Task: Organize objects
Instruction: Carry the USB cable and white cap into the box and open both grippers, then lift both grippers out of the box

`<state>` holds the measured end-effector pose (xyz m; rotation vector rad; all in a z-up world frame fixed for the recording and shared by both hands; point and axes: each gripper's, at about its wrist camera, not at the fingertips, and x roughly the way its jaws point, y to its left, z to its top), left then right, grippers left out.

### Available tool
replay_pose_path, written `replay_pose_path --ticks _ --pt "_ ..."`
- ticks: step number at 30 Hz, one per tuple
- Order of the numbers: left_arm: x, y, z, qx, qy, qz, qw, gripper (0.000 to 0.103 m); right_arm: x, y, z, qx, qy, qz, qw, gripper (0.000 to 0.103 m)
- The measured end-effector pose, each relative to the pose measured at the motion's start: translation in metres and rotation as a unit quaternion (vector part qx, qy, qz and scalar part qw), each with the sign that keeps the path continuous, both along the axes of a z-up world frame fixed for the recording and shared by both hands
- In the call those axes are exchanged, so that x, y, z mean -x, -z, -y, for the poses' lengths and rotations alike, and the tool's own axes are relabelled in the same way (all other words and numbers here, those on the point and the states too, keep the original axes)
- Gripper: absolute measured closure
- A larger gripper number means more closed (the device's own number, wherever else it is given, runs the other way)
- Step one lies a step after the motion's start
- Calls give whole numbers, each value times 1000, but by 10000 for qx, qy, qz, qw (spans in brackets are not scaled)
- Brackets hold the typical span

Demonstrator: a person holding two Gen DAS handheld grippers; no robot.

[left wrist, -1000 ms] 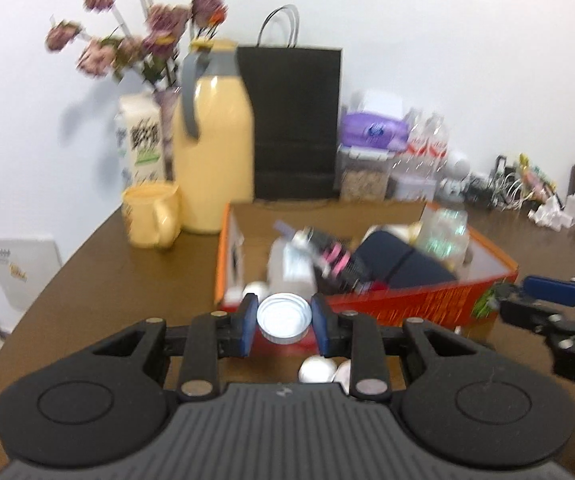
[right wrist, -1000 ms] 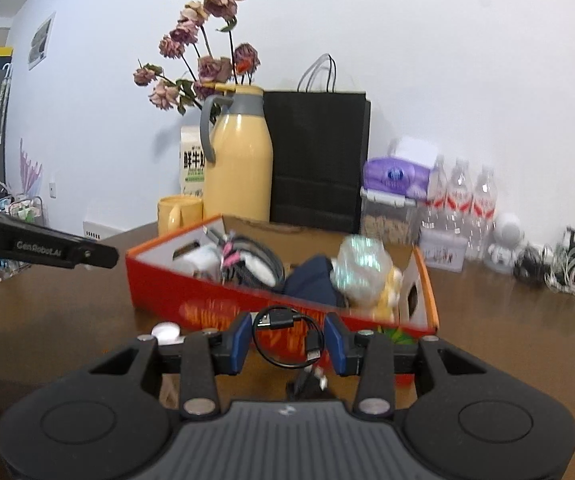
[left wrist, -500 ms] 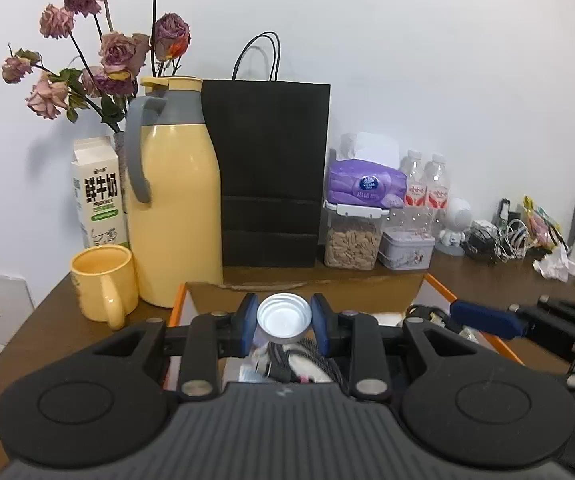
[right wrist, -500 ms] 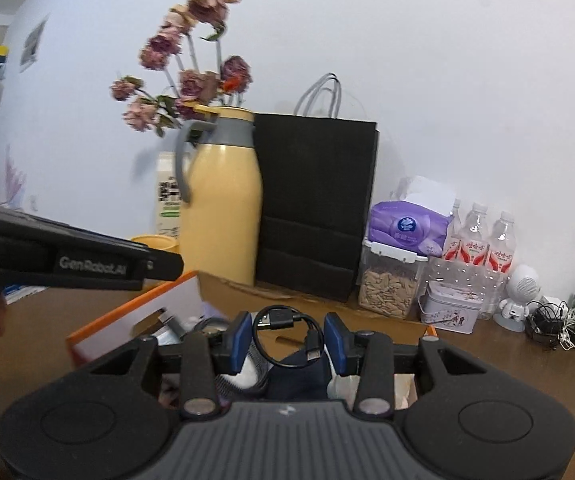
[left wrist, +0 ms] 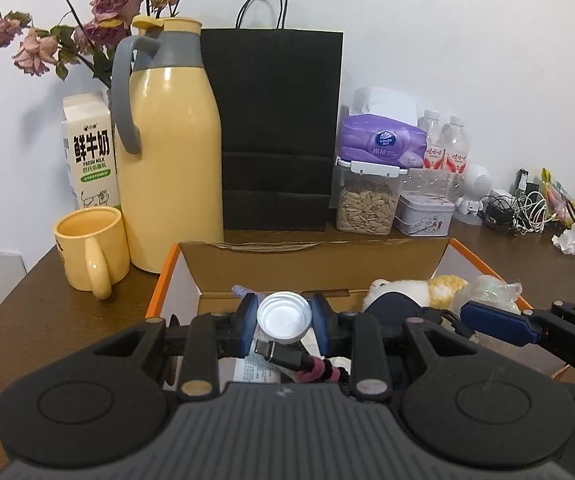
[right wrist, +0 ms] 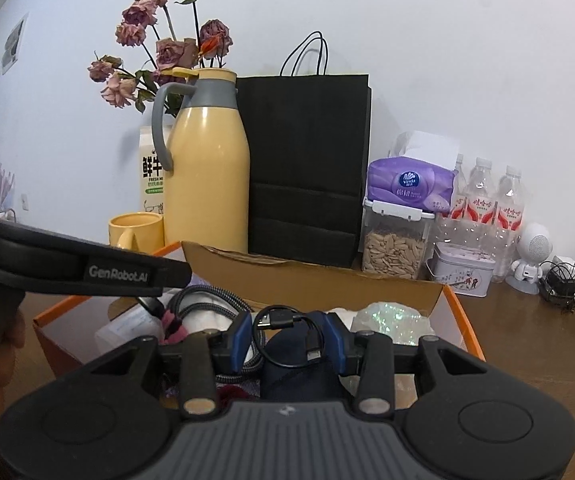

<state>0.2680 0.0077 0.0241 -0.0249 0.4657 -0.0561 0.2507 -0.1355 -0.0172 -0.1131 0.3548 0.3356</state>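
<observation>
White bottle cap [left wrist: 284,321], open side facing the camera, clamped in the left gripper [left wrist: 283,322] above the orange cardboard box [left wrist: 158,288]. Coiled black cable [right wrist: 287,334], loop upright, clamped in the right gripper [right wrist: 287,340] over the same box. Behind on the brown desk [left wrist: 39,312]: yellow jug [left wrist: 171,152], mug [left wrist: 87,248], black paper bag [left wrist: 279,128]; white wall.

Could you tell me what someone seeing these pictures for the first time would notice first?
Probably the two loads up front: the left gripper pinches a white cap, and the right gripper clamps a coiled black cable, both over an orange box already crowded with things. Behind the box, a tall yellow jug and a black bag stand against the wall, with wilted roses above the jug.
</observation>
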Motion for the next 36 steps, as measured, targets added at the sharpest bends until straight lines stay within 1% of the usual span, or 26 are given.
replay_pose_path --ticks 2,3,4,5,6,7,8,9,10,11,12,18,26,33,36 --pt "1 0 2 -69 -24 33 10000 71 2 1 -1 21 3 -7 10000 64" --pt "1 -1 3 -100 -35 43 9999 62 3 1 -1 25 -4 8 10000 64" --pt "2 -1 4 -134 -54 73 9999 50 4 1 -2 29 -5 40 10000 62" --pt "4 -1 5 -167 -77 120 9998 42 5 0 -1 38 9 62 10000 54" --pt "5 -1 6 -207 -113 172 9996 23 7 -1 -1 46 22 103 9999 41" --pt "8 -2 7 -241 -157 265 9992 7 8 -1 -2 54 39 144 9999 35" --pt "10 -3 7 -267 -203 364 9988 2 10 -2 -2 59 64 183 9998 23" --pt "13 -5 8 -287 -247 455 9982 0 11 -2 -1 61 84 217 9997 14" --pt "14 -6 8 -297 -276 510 9979 0 12 -3 -1 56 98 241 9996 10" --pt "14 -7 8 -289 -261 511 9979 0 13 -3 0 43 116 249 9996 1" --pt "14 -8 8 -273 -247 498 9981 0 13 -4 0 36 146 250 9996 0" --pt "13 -7 7 -238 -262 477 9982 0 12 -4 3 -8 248 202 9995 0" --pt "19 -11 7 -131 -240 577 9980 0 19 -8 4 -33 239 304 9992 0" --pt "32 -20 4 -52 -183 727 9972 0 31 -13 9 -17 232 403 9989 0" --pt "42 -20 2 -65 -148 706 9974 0 40 -16 12 9 196 471 9987 0"
